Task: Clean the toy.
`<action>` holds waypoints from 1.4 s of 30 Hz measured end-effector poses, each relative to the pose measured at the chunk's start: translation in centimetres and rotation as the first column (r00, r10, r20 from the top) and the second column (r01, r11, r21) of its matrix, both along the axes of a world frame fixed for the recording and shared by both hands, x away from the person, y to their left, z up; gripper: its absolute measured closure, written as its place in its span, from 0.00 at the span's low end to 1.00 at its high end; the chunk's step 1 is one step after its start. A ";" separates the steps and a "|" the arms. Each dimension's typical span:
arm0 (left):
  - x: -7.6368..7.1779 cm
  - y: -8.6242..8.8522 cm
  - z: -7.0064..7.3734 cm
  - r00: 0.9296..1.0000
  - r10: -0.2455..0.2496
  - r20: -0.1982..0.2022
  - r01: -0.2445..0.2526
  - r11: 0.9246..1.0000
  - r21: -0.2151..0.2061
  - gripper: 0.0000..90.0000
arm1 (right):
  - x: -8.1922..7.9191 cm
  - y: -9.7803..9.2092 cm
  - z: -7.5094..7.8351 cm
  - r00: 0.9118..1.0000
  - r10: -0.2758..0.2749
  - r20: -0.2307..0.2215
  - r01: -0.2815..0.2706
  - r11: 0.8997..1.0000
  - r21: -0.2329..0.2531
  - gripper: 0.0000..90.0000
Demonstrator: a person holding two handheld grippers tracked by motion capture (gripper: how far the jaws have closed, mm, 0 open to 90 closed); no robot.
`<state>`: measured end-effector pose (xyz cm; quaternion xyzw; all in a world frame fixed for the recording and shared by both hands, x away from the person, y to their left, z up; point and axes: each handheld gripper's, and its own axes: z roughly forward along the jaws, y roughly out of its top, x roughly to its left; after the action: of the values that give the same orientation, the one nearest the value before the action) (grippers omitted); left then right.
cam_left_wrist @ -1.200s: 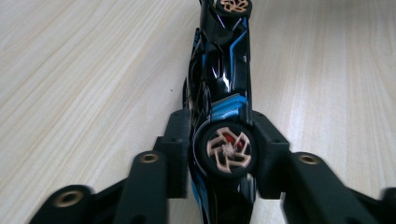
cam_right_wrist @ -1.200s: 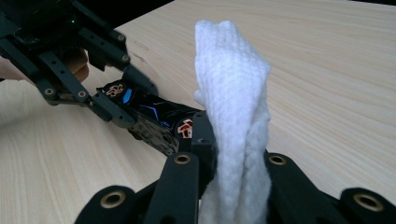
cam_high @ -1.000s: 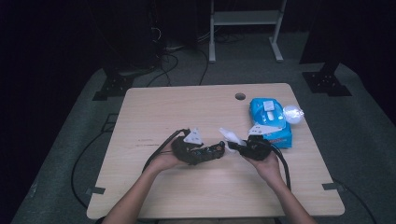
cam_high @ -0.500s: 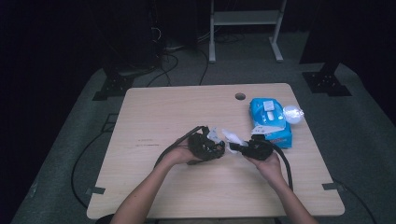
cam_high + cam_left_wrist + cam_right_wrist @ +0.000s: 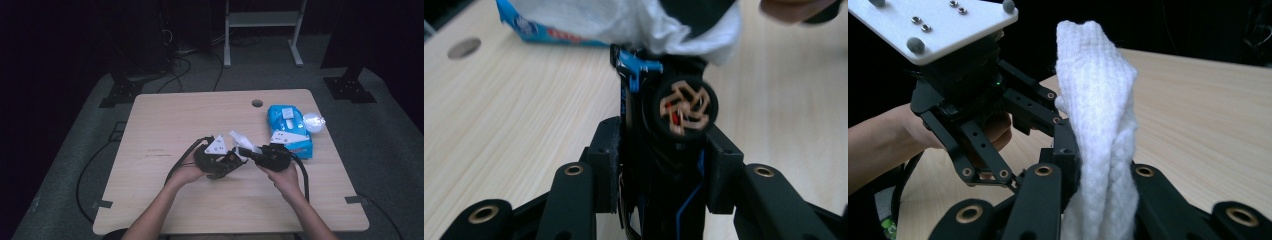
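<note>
A white wipe (image 5: 239,139) stands up between my two grippers at the middle of the table (image 5: 165,115). My right gripper (image 5: 252,151) is shut on its lower part, and the ribbed wipe (image 5: 1098,90) rises straight out of the right gripper (image 5: 1098,180). My left gripper (image 5: 235,159) faces it nose to nose. One of its black fingers (image 5: 1064,142) lies against the wipe's side; the other is hidden behind the cloth. In the left gripper view, the left gripper (image 5: 664,150) has its jaws apart around the right gripper's black tip, with the wipe (image 5: 644,20) just beyond.
A blue pack of wipes (image 5: 290,127) lies at the table's right, close behind the right hand, and shows as a blue edge (image 5: 549,32) in the left gripper view. A round cable hole (image 5: 257,103) sits near the far edge. Black cables trail off toward the near edge.
The left gripper has moved right across the table until it meets the right gripper and the wipe. The right gripper has held its place with the wipe in it.
</note>
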<state>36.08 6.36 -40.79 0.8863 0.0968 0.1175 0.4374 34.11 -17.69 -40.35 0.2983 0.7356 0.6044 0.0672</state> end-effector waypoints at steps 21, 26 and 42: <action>-0.3 0.5 -0.1 1.000 0.009 0.001 -0.009 0.999 -0.032 0.64 | -0.9 1.4 1.2 0.997 -0.010 0.078 0.018 0.994 -0.111 0.91; -0.3 0.4 -0.2 1.000 0.003 -0.001 -0.003 0.999 -0.049 0.64 | -1.4 2.0 1.6 0.996 0.004 0.093 0.008 0.992 -0.128 0.91; 0.3 1.7 -0.2 0.999 0.031 -0.028 -0.034 0.994 -0.102 0.64 | 0.0 -0.3 -0.2 0.999 -0.044 0.009 0.044 0.999 -0.021 0.91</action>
<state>36.39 8.05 -40.99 0.8625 0.1229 0.1076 0.4789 34.08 -17.95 -40.51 0.3110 0.7349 0.5964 0.0868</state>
